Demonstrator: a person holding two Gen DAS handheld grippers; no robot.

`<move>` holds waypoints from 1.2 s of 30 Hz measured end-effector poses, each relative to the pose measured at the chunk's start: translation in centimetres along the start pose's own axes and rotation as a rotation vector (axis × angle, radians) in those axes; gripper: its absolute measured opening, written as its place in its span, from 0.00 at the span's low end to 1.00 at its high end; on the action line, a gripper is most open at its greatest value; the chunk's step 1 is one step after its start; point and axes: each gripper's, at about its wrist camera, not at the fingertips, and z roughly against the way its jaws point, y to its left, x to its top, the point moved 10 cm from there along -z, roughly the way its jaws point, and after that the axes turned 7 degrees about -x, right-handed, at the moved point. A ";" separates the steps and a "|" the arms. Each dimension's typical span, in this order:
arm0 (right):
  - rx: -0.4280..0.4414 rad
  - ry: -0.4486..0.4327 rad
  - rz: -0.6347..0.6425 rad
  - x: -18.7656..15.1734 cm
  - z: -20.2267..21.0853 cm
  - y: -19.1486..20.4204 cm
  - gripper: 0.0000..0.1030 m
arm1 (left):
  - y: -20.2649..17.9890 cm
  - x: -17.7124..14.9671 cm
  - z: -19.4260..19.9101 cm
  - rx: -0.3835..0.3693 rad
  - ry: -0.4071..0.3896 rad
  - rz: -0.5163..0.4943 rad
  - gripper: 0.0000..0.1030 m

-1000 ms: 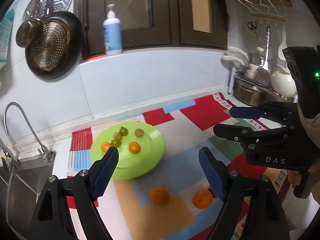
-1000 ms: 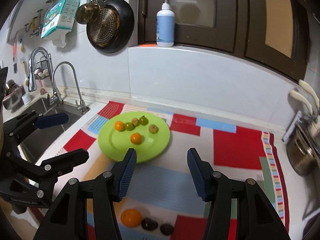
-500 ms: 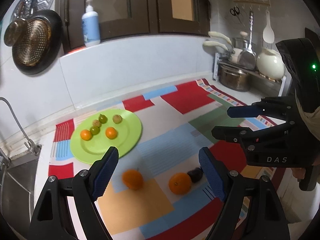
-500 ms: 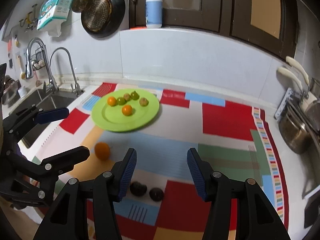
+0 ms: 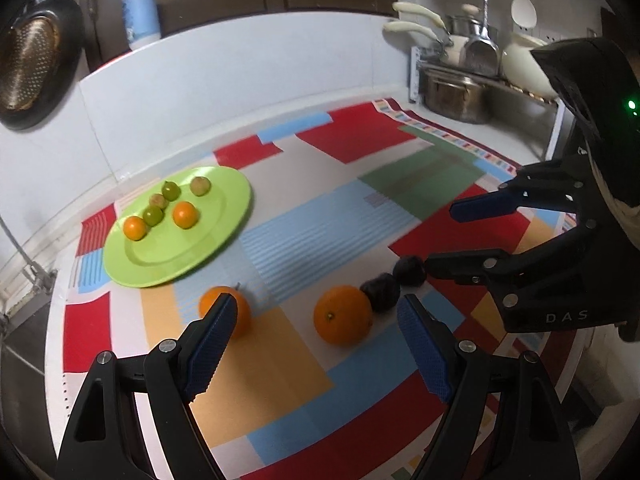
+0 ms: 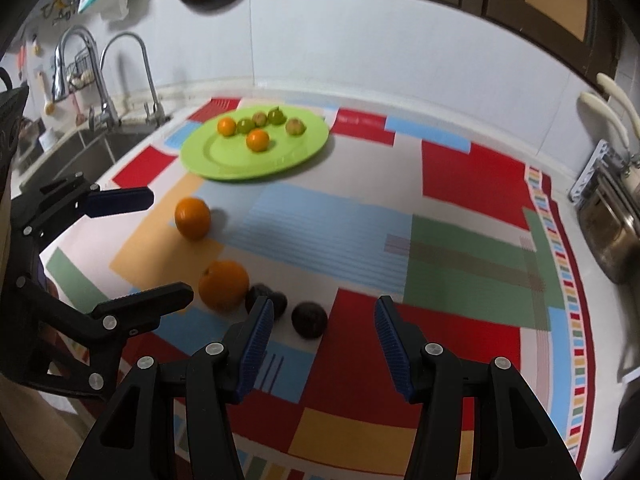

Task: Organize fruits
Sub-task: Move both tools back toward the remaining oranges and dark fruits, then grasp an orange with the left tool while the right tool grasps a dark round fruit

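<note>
A green plate (image 5: 224, 236) (image 6: 224, 160) on a patchwork mat holds two small oranges and several small green fruits. Loose on the mat lie two large oranges (image 5: 343, 314) (image 5: 240, 304) and two dark fruits (image 5: 382, 286) (image 5: 409, 271). In the right wrist view they are the oranges (image 6: 223, 285) (image 6: 193, 217) and dark fruits (image 6: 309, 319) (image 6: 280, 300). My left gripper (image 5: 316, 344) is open and empty above the oranges. My right gripper (image 6: 324, 344) is open and empty just above the dark fruits; it also shows at the right of the left wrist view (image 5: 452, 236).
A sink with taps (image 6: 104, 80) lies left of the mat. Pots and utensils on a rack (image 5: 460, 80) stand at the right. A pan (image 5: 28, 64) hangs on the wall and a soap bottle (image 5: 140, 16) stands on the ledge.
Both grippers have pulled back and tilted down from the plate towards the loose fruits, which now sit larger and nearer the fingertips. Both stay open.
</note>
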 end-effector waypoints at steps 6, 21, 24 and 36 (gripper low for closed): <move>0.030 0.044 0.030 -1.0 -1.8 0.5 0.52 | -0.2 -0.6 -1.5 -0.023 0.017 -0.007 0.73; 0.090 0.078 0.012 -1.5 -3.9 0.9 0.40 | -0.6 -1.2 -3.6 -0.133 0.066 0.073 0.48; 0.108 0.091 -0.001 -1.7 -4.3 1.1 0.34 | -0.7 -1.3 -3.8 -0.147 0.073 0.092 0.44; 0.112 0.082 -0.033 -1.6 -4.2 1.2 0.26 | -0.3 -1.2 -3.3 -0.131 0.060 0.095 0.39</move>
